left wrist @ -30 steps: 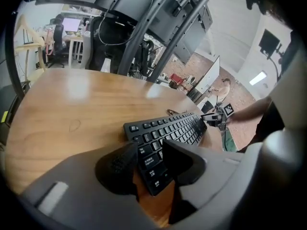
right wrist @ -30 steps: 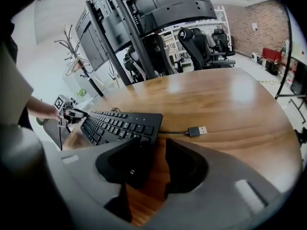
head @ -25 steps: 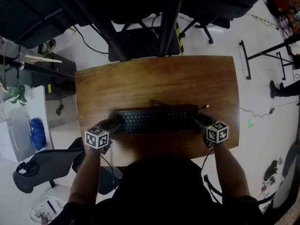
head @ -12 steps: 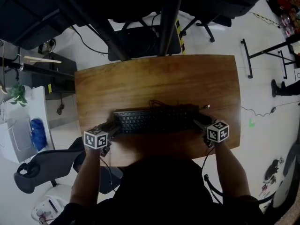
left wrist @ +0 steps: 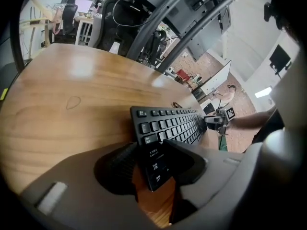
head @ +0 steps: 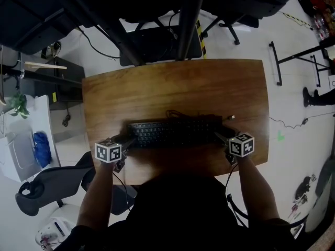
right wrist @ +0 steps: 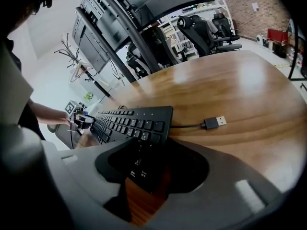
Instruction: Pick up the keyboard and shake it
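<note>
A black keyboard (head: 172,132) lies flat on the wooden table (head: 172,88), a gripper at each end. My left gripper (head: 125,140) is at its left end. In the left gripper view the keyboard (left wrist: 172,126) has its near corner between the jaws of the left gripper (left wrist: 153,162). Those jaws are opening, and bare wood shows beside the left pad. My right gripper (head: 222,137) is at the right end. In the right gripper view the corner of the keyboard (right wrist: 129,121) sits inside the right gripper (right wrist: 144,169), with dark gaps beside it.
The keyboard's loose cable ends in a USB plug (right wrist: 213,123) on the table to the right. Black monitor-arm poles (head: 186,20) rise behind the table's far edge. A dark chair (head: 47,187) and a white cabinet (head: 21,140) stand on the left.
Hardly anything has moved. The left gripper's marker cube has shifted very slightly and the keyboard lies in the same place on the table.
</note>
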`<action>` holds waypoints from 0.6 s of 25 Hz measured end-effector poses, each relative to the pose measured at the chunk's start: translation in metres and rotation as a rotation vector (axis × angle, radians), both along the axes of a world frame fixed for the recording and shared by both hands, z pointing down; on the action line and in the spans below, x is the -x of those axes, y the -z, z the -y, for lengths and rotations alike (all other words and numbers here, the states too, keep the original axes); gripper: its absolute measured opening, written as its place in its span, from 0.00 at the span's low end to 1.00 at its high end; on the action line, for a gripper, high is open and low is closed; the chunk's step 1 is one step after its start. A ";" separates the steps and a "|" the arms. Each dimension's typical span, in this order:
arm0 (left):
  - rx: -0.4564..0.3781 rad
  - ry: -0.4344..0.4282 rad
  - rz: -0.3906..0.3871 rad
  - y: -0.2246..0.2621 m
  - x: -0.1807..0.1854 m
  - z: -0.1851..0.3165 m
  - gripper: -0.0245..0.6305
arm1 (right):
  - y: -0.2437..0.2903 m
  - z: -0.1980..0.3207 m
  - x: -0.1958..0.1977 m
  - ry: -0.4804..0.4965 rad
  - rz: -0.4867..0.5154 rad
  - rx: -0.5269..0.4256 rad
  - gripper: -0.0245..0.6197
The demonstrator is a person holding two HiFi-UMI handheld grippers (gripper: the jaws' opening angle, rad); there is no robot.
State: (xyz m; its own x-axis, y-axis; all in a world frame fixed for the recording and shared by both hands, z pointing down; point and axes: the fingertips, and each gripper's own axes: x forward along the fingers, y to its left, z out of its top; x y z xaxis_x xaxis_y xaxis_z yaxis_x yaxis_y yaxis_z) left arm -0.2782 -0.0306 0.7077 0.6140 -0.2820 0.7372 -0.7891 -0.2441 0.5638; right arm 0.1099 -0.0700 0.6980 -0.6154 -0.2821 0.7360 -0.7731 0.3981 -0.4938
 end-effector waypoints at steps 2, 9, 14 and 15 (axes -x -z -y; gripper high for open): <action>0.004 0.002 -0.002 0.000 0.000 0.000 0.29 | 0.000 0.000 0.000 -0.011 -0.019 0.003 0.33; -0.092 0.046 -0.006 0.019 0.004 0.001 0.26 | 0.023 0.002 0.002 -0.002 -0.063 -0.109 0.32; -0.230 0.051 -0.006 0.053 0.009 0.010 0.23 | 0.055 0.006 0.004 -0.004 -0.062 -0.243 0.31; -0.265 0.048 0.000 0.063 0.009 0.015 0.23 | 0.064 0.007 0.004 -0.006 -0.059 -0.276 0.31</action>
